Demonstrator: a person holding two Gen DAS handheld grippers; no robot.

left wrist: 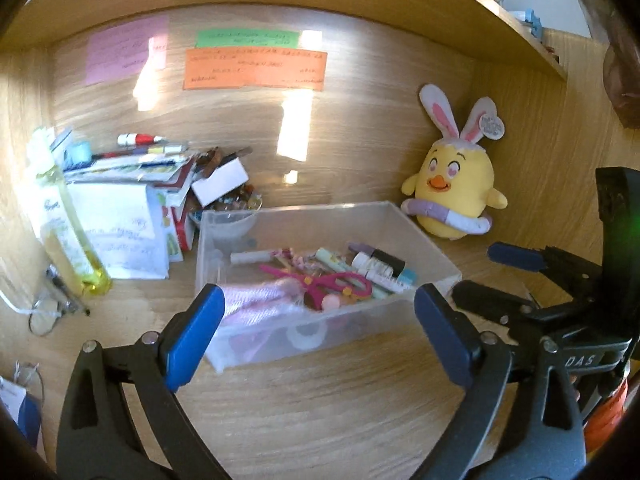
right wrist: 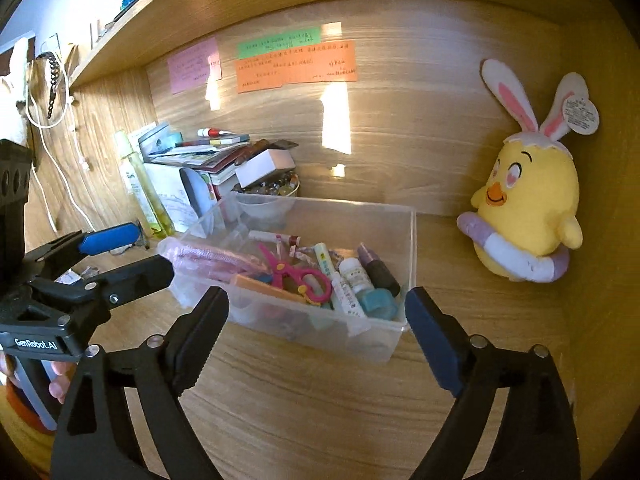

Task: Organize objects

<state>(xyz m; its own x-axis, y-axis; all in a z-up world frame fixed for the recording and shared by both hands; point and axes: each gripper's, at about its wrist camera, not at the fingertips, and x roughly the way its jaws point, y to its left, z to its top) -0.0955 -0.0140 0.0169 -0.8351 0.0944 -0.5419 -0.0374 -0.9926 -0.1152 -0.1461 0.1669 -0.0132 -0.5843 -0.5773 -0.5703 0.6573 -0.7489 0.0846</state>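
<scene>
Left wrist view looks across the bench [left wrist: 320,400] into a wooden alcove. Largest on it, straight ahead of the left claw [left wrist: 318,330], is the clear box [left wrist: 424,240], its near wall between the blue pads. That claw stands wide and holds nothing. The right claw [right wrist: 316,330] is wide too and empty, with the same box [right wrist: 404,240] just beyond its tips.

Right of both claws, against the back wall, sits the chick [right wrist: 528,208], a plush that would squash softly and weigh little. Far left of the left claw leans a paper pile [left wrist: 120,224] with a yellow bottle [left wrist: 68,232] beside it.

The box looks thin, stiff plastic, smooth and likely slippery; loaded, it is probably light but could flex or tip. A fair hold would be on a side wall near the rim, one claw on each end.

Inside lie pink scissors [right wrist: 296,276], a pink pouch [right wrist: 212,260] draped at the left end, and small tubes [right wrist: 348,280], all loose enough to rattle.

Motion blur smears the pouch in the left view. Writing on the wall notes [right wrist: 296,66] cannot be read, and the things under the scissors are too jumbled to name.
</scene>
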